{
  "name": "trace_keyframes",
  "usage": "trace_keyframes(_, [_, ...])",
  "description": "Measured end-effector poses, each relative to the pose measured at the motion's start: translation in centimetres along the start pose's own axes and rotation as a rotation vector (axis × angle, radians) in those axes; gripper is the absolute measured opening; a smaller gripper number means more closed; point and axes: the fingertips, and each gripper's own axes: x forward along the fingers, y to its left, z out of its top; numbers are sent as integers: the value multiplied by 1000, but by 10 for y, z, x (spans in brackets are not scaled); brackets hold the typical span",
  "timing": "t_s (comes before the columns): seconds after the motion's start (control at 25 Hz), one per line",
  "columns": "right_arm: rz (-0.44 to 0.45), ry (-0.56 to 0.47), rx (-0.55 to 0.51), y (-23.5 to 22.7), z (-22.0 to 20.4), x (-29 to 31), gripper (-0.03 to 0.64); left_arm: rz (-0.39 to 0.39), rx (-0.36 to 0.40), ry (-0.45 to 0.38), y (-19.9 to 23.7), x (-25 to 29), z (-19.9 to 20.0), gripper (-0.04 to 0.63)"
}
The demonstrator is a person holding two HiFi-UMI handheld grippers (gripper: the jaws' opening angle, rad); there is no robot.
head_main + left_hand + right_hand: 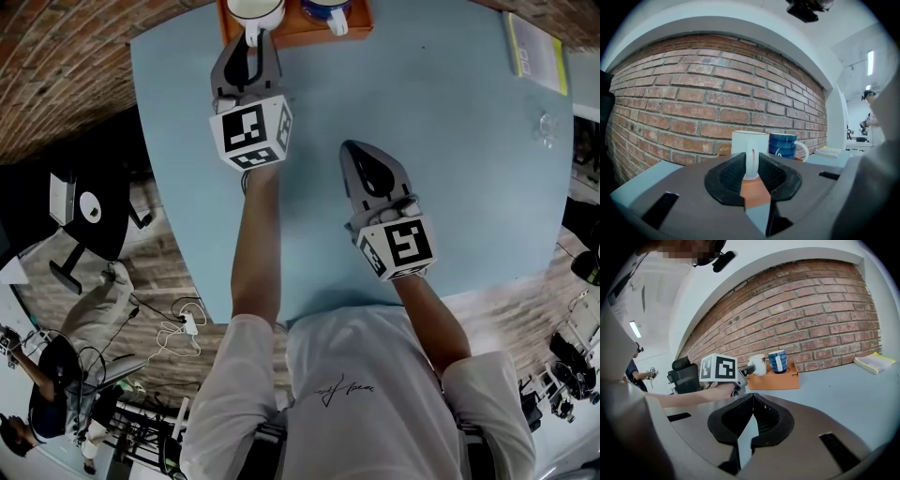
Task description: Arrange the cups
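Note:
A white cup (255, 8) and a blue cup (326, 9) stand side by side on an orange tray (292, 37) at the table's far edge. My left gripper (254, 39) reaches to the white cup, its jaws closed on the cup's handle (751, 161). In the left gripper view the white cup (749, 139) stands upright on the tray, the blue cup (783, 144) just right of it. My right gripper (360, 156) rests over the middle of the table, shut with nothing between its pads (752, 401). The right gripper view shows both cups (757, 364) far ahead.
The blue table (450, 141) ends at a brick wall (693, 108) just behind the tray. A yellow-edged book (536, 47) lies at the far right corner, a small clear object (546, 127) near it. An office chair (89, 211) and cables are on the floor at left.

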Motion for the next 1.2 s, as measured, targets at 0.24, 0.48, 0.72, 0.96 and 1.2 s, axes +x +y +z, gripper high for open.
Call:
trace_keyframes(0.24, [-2,-3,-2,0,2,1,21,-15,-7,8,-2,-2,-8,74])
trace_keyframes(0.48, [-1,-10,-8,3,7,0,21,-16,-16,12,-4,-8,-9,83])
trace_keyframes(0.72, [2,-17,-20,7,12,-4,21,-19,-36,20,-3,-23,-8,84])
trace_keyframes(0.96, [12,-38,-35,13,22,-12,21,-3,-40,41,-9,-45,-13,69])
trace_keyframes(1.2, [27,-67,-50,25,35,-20,21,-15,-62,47,-20,-75,-9,38])
